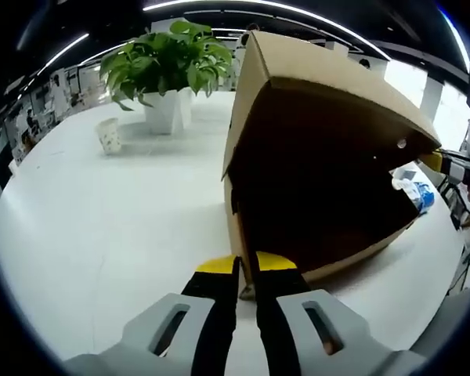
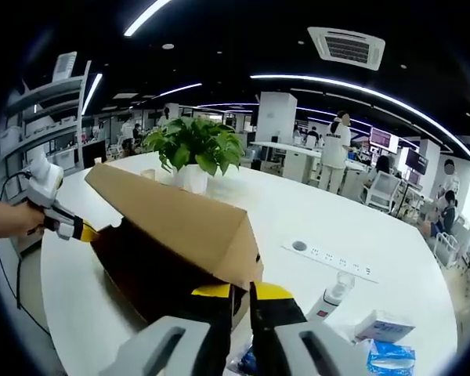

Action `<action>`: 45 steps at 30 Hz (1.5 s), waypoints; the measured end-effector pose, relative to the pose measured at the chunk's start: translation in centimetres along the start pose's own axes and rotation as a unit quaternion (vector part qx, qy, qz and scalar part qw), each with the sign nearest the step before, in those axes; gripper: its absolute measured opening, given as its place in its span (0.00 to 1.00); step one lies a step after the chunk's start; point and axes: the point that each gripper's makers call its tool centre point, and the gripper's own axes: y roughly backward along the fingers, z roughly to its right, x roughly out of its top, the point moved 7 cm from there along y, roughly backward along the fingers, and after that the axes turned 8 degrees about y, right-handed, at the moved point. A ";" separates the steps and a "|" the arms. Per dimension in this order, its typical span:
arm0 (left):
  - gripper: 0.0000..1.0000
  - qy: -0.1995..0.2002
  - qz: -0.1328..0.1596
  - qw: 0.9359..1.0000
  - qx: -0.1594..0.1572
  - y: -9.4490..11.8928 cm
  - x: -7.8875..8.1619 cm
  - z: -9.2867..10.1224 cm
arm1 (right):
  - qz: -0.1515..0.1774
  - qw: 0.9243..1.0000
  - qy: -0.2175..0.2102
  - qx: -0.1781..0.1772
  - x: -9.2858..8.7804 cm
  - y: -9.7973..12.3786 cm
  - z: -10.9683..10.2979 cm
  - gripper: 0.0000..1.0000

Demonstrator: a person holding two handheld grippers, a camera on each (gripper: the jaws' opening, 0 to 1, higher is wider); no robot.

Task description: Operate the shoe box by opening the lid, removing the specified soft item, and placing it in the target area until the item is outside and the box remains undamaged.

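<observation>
Left gripper view: box (image 1: 329, 157) on white table (image 1: 102, 235), lid (image 1: 321, 86) raised; left gripper (image 1: 247, 270) clenched on box's near wall; right gripper (image 2: 241, 301) clamped on lid corner. Lift lid slowly, w/o creasing; soft item unseen inside. Office, plant (image 1: 168, 59), cup (image 1: 109, 134).

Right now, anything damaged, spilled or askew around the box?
No damage or spill visible. The shoe box sits with its lid propped open on the white table; its interior is too dark to read. The potted plant and paper cup stand upright.
</observation>
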 end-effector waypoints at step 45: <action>0.27 -0.122 0.059 0.988 -0.070 3.0 1.9 1.3 | -0.008 0.993 0.071 0.092 -3.0 0.8 -3.1 0.24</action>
